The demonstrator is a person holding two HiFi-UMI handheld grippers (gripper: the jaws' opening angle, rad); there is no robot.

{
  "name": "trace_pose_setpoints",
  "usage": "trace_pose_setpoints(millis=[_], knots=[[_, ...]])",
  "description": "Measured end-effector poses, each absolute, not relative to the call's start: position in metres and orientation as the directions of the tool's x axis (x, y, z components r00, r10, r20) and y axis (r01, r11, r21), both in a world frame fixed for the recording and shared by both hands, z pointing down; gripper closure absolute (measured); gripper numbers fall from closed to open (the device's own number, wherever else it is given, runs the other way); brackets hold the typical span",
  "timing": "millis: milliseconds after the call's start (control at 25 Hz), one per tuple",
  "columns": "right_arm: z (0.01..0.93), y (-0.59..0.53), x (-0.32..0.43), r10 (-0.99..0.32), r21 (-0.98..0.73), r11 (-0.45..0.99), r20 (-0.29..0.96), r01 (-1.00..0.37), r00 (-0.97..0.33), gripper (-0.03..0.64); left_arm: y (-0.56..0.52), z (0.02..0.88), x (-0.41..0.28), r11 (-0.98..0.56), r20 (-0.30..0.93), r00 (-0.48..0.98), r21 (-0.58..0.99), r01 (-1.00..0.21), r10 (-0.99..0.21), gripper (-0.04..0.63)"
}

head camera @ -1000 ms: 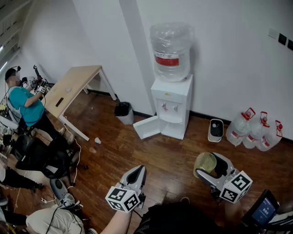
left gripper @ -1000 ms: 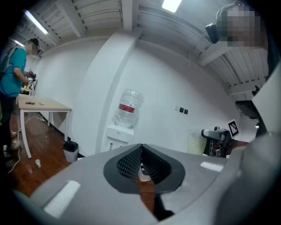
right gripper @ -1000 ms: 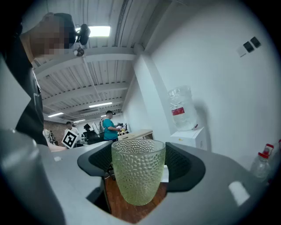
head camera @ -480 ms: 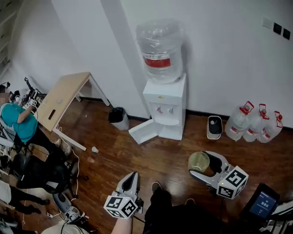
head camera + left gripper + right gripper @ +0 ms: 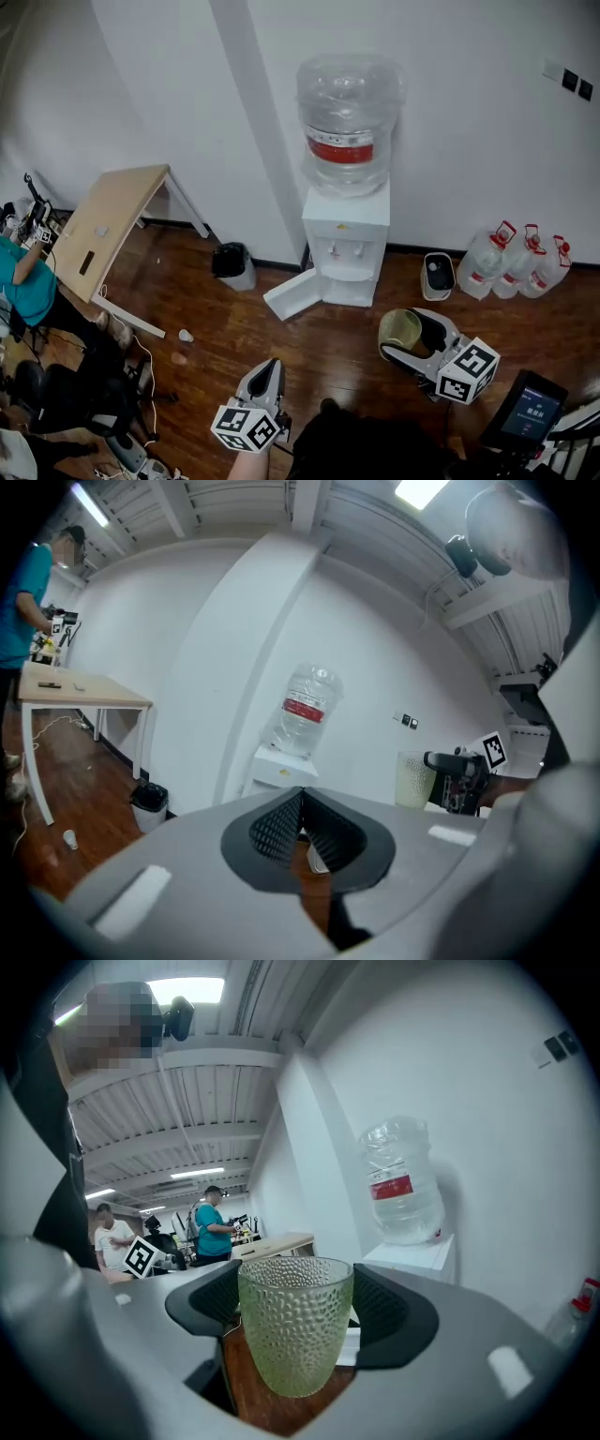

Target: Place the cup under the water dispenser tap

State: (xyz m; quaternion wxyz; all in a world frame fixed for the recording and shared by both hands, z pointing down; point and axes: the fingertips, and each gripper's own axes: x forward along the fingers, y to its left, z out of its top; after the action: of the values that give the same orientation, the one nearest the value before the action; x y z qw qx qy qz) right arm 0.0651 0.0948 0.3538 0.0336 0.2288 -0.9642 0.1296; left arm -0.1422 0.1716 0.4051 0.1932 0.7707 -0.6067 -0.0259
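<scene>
The cup [image 5: 295, 1335] is gripped in the wide-set jaws of the right gripper [image 5: 409, 337], well short of the far water dispenser [image 5: 345, 225]. Placing it under the tap [image 5: 344, 251] is left. The jaws of the left gripper [image 5: 267, 372] are closed, empty.

We see an evenly lit room. Ceiling strip lights [image 5: 192, 991], high to the left of the right hand-held gripper [image 5: 296, 1302], wash the white wall [image 5: 469, 112] bright, and one ceiling panel [image 5: 419, 489] above the left hand-held gripper [image 5: 300, 803] burns out to glare. The water bottle [image 5: 349, 122] throws a soft shadow on the wall behind it. Both gripper views bend straight lines and fall to black at the corners. The grey bodies nearest each lens blur, while the glass cup [image 5: 294, 1335] is sharp.
</scene>
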Motion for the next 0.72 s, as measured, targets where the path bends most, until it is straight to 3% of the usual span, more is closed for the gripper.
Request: trace_pose_setpoints(millis=[280,720], knots=[[0.371,0.067,0.011,-0.502,-0.238,0.813,0.176,-0.531,-0.847,0.247,0.143,0.413,-0.192,-0.268,0.23,0.356,0.342,-0.901,-0.906,0.595],[0.408,0.015,-0.001,-0.516,-0.206,0.787,0.297,-0.581,-0.804,0.247,0.086,0.433,-0.19,-0.33,0.256,0.444,0.387,-0.861,-0.859,0.595]])
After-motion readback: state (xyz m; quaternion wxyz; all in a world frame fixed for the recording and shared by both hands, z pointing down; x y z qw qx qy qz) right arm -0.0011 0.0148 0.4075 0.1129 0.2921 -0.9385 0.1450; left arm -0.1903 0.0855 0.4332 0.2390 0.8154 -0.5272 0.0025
